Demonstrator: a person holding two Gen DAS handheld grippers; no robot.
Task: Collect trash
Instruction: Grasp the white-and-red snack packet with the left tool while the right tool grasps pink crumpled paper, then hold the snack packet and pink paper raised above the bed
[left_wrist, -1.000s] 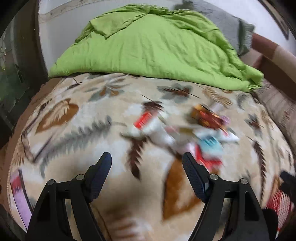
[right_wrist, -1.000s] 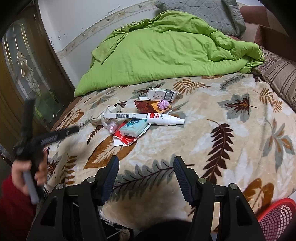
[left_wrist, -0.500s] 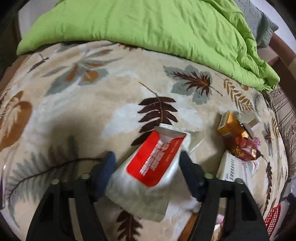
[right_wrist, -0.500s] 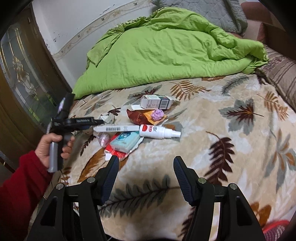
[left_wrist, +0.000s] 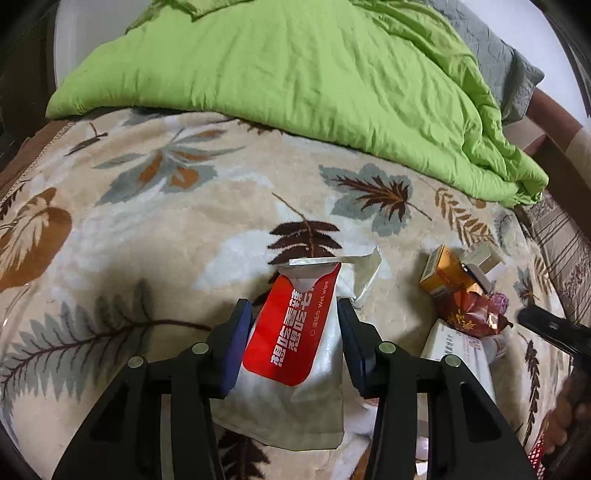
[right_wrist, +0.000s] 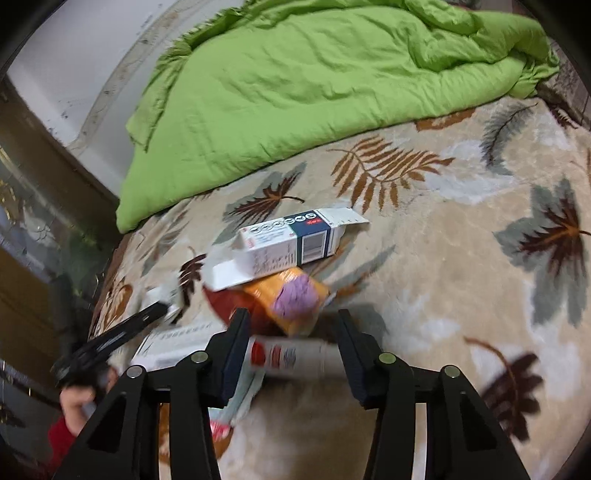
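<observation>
A white wet wipe packet (left_wrist: 295, 332) with a red label lies on the leaf-patterned blanket (left_wrist: 147, 240). My left gripper (left_wrist: 294, 306) straddles it, its jaws closing, and both pads touch the packet's sides. In the right wrist view, my right gripper (right_wrist: 292, 314) hangs over the trash pile with its jaws closing. A white spray bottle (right_wrist: 291, 356) lies crosswise between them, blurred and not pressed. Just beyond it sit an orange-red snack wrapper with a purple wad (right_wrist: 295, 295) and a white and blue carton (right_wrist: 291, 243).
A green duvet (left_wrist: 295, 92) covers the far half of the bed. An orange box (left_wrist: 441, 277), a red wrapper (left_wrist: 469, 317) and a long white box (left_wrist: 458, 343) lie right of the packet. A red basket (left_wrist: 537, 461) shows at the lower right. A hand (right_wrist: 74, 402) holds the left gripper.
My left gripper came down over the wet wipe packet and its jaws narrowed onto it. My right gripper moved forward to the pile, and the spray bottle now lies between its narrowing jaws.
</observation>
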